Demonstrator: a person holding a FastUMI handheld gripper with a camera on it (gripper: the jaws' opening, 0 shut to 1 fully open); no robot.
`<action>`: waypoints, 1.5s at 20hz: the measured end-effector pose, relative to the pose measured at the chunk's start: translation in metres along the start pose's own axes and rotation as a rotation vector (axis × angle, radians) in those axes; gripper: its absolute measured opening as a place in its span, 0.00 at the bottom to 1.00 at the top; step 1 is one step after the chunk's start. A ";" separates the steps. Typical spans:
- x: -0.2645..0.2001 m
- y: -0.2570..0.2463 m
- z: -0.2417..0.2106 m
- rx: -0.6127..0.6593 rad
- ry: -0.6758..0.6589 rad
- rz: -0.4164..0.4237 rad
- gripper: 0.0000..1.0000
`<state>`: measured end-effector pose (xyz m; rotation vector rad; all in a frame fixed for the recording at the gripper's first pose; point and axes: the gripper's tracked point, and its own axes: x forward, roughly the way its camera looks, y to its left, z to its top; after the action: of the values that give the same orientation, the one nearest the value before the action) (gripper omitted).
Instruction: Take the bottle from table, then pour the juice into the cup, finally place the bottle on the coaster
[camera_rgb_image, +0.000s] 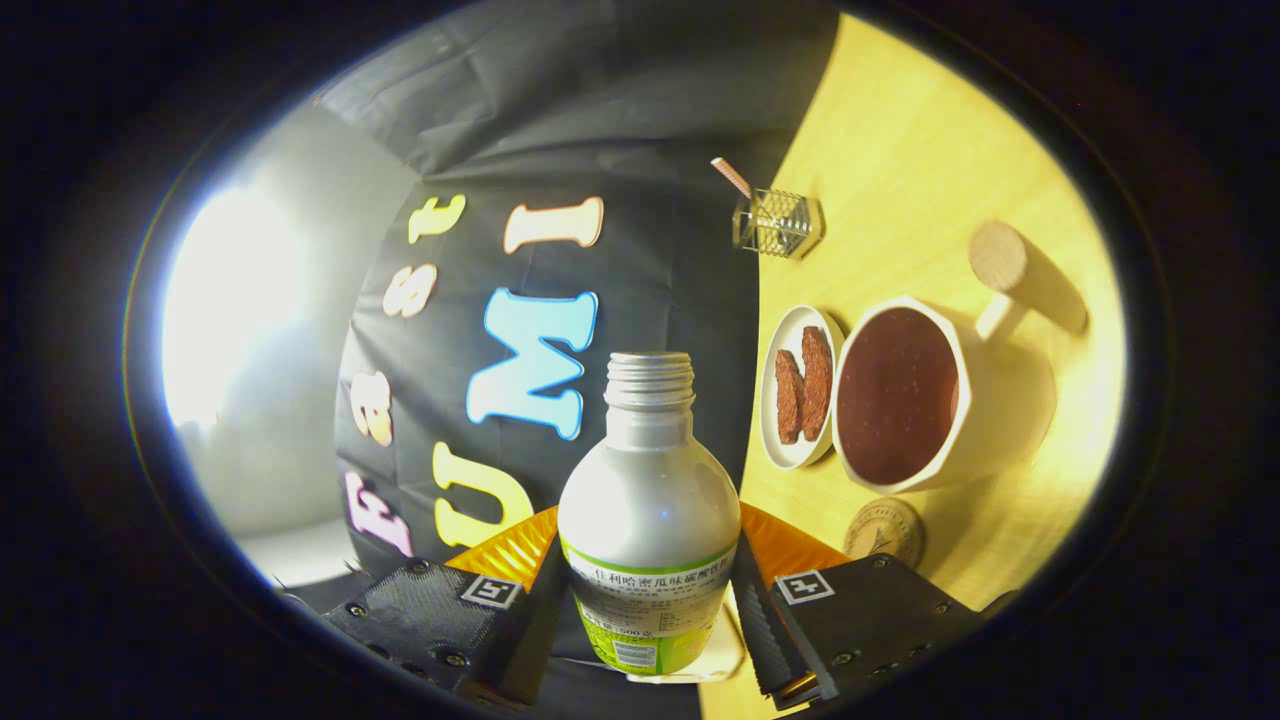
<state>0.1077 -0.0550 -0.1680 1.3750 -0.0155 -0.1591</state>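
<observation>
My gripper (648, 590) is shut on a silver bottle (648, 500) with a green label, one finger on each side of its lower body. The bottle's threaded mouth (650, 372) has no cap and points forward past the fingertips. The whole view is rolled, so the wooden table (920, 150) stands along the right side and the bottle lies roughly sideways to it. A white cup (960, 400) with a handle holds dark red juice, to the right of the bottle's neck. The round brown coaster (883, 530) lies just below the cup, close to my right finger (770, 620). I see no stream of juice.
A small white dish (775, 400) with two brown pieces sits between the bottle and the cup. Farther off stands a clear glass holder (778, 222) with a striped straw. A round wooden-topped object (1000, 258) lies beyond the cup's handle. A bright lamp glares on the left.
</observation>
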 end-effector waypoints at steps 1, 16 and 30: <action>-0.001 0.000 -0.003 -0.058 0.008 -0.008 0.77; -0.004 0.043 0.016 -1.097 -0.077 -0.182 0.77; 0.027 0.042 -0.031 -1.390 -0.049 -0.074 0.78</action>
<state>0.1423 -0.0198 -0.1350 -0.0163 0.0916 -0.2034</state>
